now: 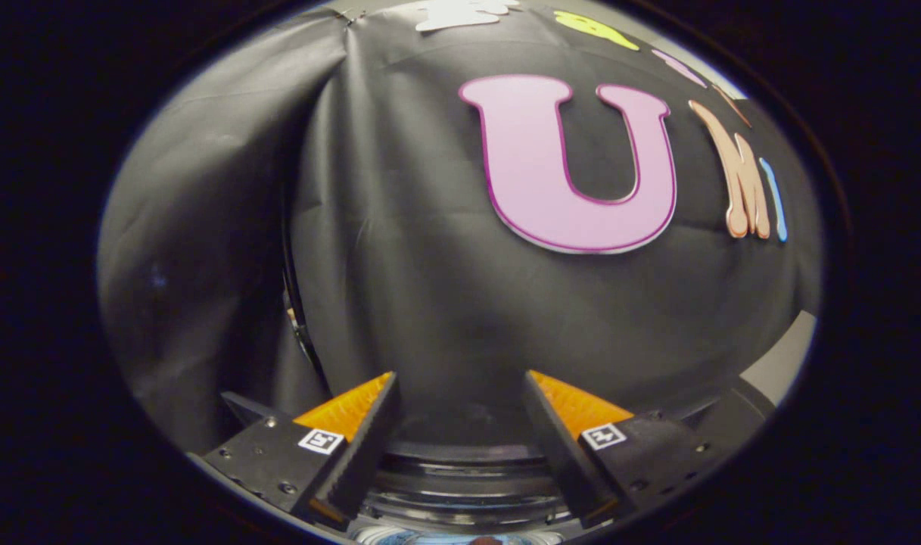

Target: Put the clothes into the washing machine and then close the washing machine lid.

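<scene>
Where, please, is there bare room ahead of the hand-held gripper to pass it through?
The hand-held gripper is open with nothing between its fingers. That gap is free, bordered below by a dark round rim and beyond by the black cloth wall. Low down, the rim crowds the fingers.

My one camera rides on my claw [460, 424], looking forward along its spread fingers, close to the booth wall [430, 265].

tool [460, 393]: 1 | fingers [362, 446]: 2, spread apart | washing machine rim [460, 462]: 1
</scene>
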`<state>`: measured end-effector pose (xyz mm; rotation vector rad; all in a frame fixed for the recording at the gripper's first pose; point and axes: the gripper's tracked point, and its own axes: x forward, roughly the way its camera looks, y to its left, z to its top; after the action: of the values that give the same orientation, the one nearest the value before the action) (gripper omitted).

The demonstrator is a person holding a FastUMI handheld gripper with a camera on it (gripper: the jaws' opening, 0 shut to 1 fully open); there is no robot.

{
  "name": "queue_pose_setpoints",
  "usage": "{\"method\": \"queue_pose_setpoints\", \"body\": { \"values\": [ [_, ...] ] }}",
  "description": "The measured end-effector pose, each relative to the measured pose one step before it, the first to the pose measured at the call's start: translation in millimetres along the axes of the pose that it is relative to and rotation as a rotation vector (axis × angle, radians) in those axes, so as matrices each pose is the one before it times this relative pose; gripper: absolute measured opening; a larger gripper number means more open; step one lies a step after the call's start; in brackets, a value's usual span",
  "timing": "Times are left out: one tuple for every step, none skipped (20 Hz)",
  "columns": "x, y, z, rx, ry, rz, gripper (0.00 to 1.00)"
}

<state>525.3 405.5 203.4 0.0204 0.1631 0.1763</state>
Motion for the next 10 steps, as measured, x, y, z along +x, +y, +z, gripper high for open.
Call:
{"method": "queue_pose_setpoints", "body": {
  "values": [
    [-2.02,1.82,-5.13,-0.0018,0.01032,0.00143,0.97],
    [1.05,-0.77,3.17,-0.01883,-0.01216,0.0072,0.97],
    [-0.63,4.06,-0.82,0.01019,-0.00144,-0.00121,0.97],
    [-0.03,-0.71,6.06,0.00106,-0.0218,-0.00289,0.98],
    [-1.05,-1.47,-3.51,-0.00612,0.00573,-0.00156,0.98],
    [-2.69,-0.35,1.02,-0.00158,-0.00146,-0.0002,0.98],
    [-0.82,1.32,0.83,0.00401,-0.00297,0.00067,0.98],
    [-0.72,-0.82,-0.05,0.00285,0.00859,-0.00459,0.98],
    [-0.2,-1.14,0.5,-0.00613,0.00293,-0.00293,0.98],
    [0.16,-0.27,-0.15,0.00179,-0.00061,-0.00441,0.98]
  ]
}}
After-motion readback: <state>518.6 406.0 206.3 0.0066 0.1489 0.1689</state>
